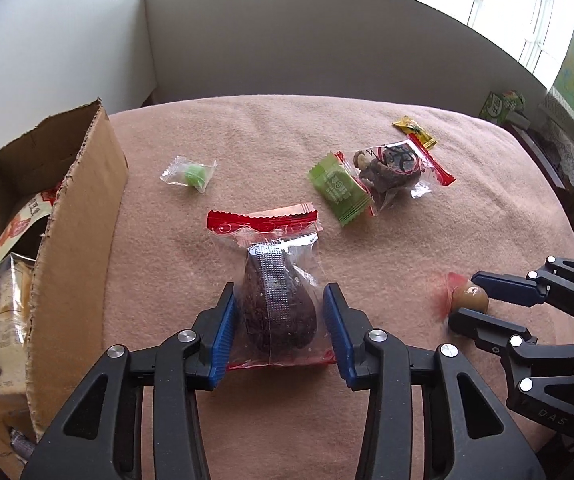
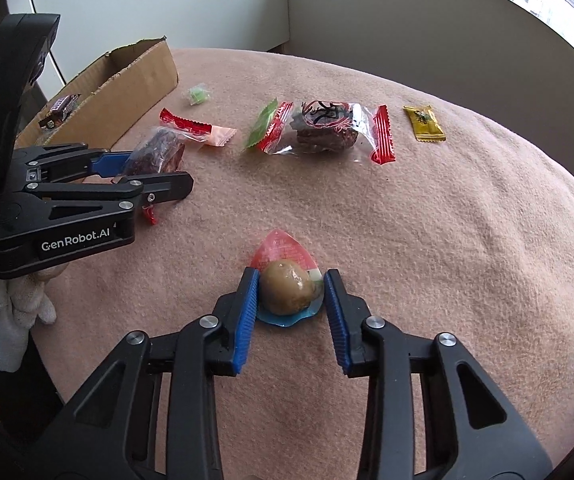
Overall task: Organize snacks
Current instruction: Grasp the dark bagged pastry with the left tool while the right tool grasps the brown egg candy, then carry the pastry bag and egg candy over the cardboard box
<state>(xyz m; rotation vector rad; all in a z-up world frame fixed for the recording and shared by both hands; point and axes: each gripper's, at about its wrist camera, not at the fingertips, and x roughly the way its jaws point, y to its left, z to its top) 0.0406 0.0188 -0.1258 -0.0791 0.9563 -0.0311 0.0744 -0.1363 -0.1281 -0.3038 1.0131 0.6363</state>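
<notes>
Now your left gripper (image 1: 279,320) has its ribbed blue jaws wide around the crinkly clear date packet (image 1: 277,288), not pinching; your right gripper (image 2: 291,300) likewise brackets the glossy round egg pouch (image 2: 289,292) on the fuzzy pink desk (image 2: 447,240).

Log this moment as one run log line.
left gripper: open around dark snack packet | right gripper: open around brown jelly cup | cardboard box: partly filled

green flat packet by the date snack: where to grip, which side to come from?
Take the green packet by its near crimped end, coming from the near left. It lies flat on the blanket, so there is no height to pinch, and its far right edge touches the clear red-ended packet; that side is probably blocked. Both grippers are occupied now.
</notes>
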